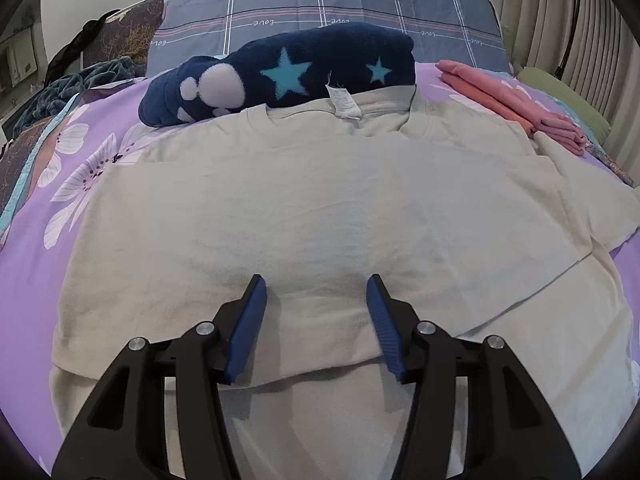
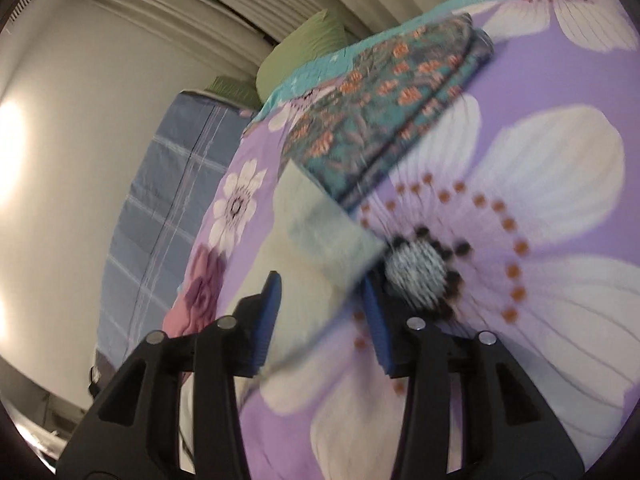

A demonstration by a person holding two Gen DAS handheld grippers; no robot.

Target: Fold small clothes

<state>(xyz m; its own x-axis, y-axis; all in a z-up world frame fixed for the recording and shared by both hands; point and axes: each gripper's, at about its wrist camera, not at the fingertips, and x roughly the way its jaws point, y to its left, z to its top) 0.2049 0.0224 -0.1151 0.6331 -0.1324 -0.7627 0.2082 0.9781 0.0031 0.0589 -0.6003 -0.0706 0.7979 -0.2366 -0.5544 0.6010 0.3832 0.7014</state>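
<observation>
A cream T-shirt (image 1: 320, 208) lies spread on the purple flowered bedspread (image 1: 32, 260), collar at the far side, its left part folded over the body. My left gripper (image 1: 316, 280) hovers over the shirt's near middle, its blue fingers wide apart with nothing between them. In the blurred, rolled right wrist view, a pale corner of the T-shirt (image 2: 316, 232) lies between the fingers of my right gripper (image 2: 322, 280). The jaws stand apart and the pads do not press on the cloth.
A navy fleece with stars and a paw print (image 1: 280, 72) lies against the shirt's collar, before a blue plaid pillow (image 1: 320, 4). Folded pink clothes (image 1: 512, 100) sit at the far right, near a green pillow (image 1: 568, 100). A folded teal flowered cloth (image 2: 380, 112) lies beyond my right gripper.
</observation>
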